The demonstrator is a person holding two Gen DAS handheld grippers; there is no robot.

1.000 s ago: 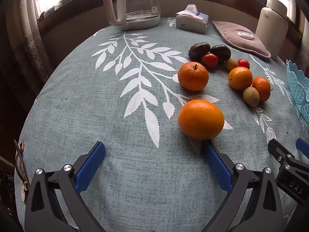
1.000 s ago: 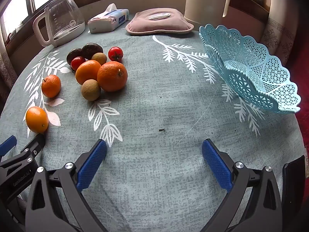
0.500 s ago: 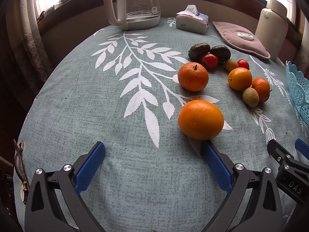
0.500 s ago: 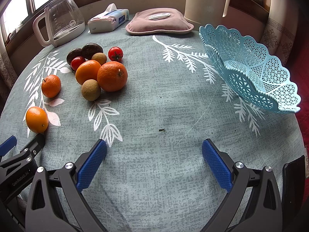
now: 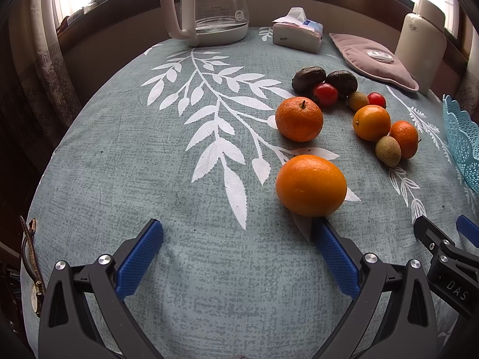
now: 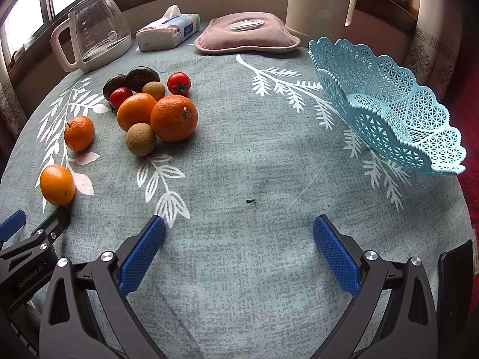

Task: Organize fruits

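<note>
L gripper [image 5: 238, 233] and R gripper [image 6: 239, 233] were both spread, empty. Nearest orange [image 5: 310, 185] judged off-centre; L should be recentred before closing.

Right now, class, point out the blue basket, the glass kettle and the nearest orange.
blue basket [image 6: 419, 137]: right wrist view, lattice wall.
glass kettle [image 5: 220, 6]: left wrist view, clear body.
nearest orange [image 5: 310, 185]: left wrist view, peel's middle.

two low views, seemingly shared fruit
</note>
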